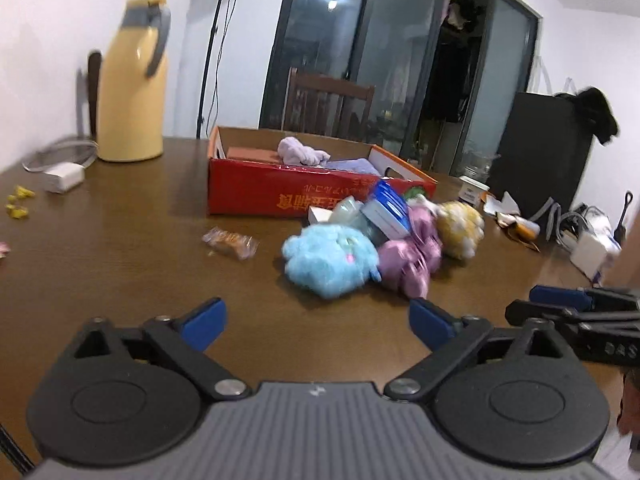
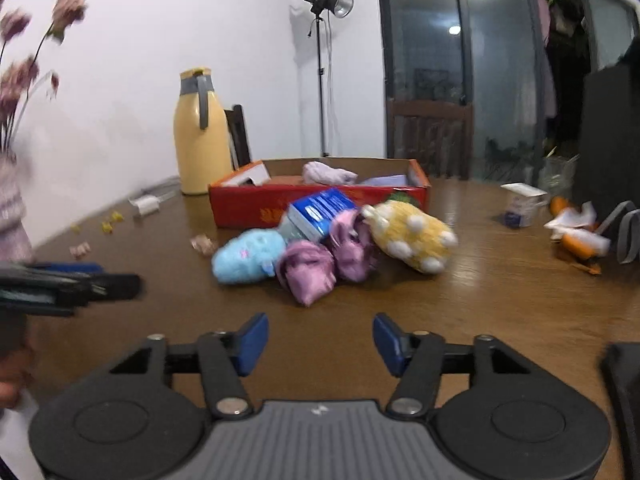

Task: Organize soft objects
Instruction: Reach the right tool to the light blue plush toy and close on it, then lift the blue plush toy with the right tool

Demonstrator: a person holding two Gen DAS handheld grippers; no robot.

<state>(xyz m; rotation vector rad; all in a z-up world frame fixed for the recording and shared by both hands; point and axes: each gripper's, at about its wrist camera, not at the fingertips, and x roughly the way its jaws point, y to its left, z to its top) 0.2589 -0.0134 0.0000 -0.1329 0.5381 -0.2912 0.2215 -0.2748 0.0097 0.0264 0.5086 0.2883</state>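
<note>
A heap of soft toys lies on the brown table in front of a red cardboard box point(image 1: 280, 196) point(image 2: 248, 204). It holds a light blue plush point(image 1: 328, 258) point(image 2: 246, 256), purple cloth bundles point(image 1: 408, 260) point(image 2: 320, 264) and a yellow plush with white dots point(image 1: 460, 228) point(image 2: 412, 236). A blue and white packet point(image 1: 386, 210) point(image 2: 320, 210) rests on top. Inside the box lie pale lilac cloths point(image 1: 300, 152) point(image 2: 328, 172). My left gripper point(image 1: 318, 322) hovers open short of the heap. My right gripper point(image 2: 320, 342) is open too, narrower, with nothing between its fingers.
A yellow thermos jug point(image 1: 132, 88) point(image 2: 200, 132) stands at the back left, with a white charger point(image 1: 64, 176) beside it. A wrapped snack point(image 1: 230, 242) lies left of the heap. A cup point(image 2: 520, 206), orange wrappers point(image 2: 576, 236) and cables are on the right. A chair point(image 1: 328, 100) stands behind the table.
</note>
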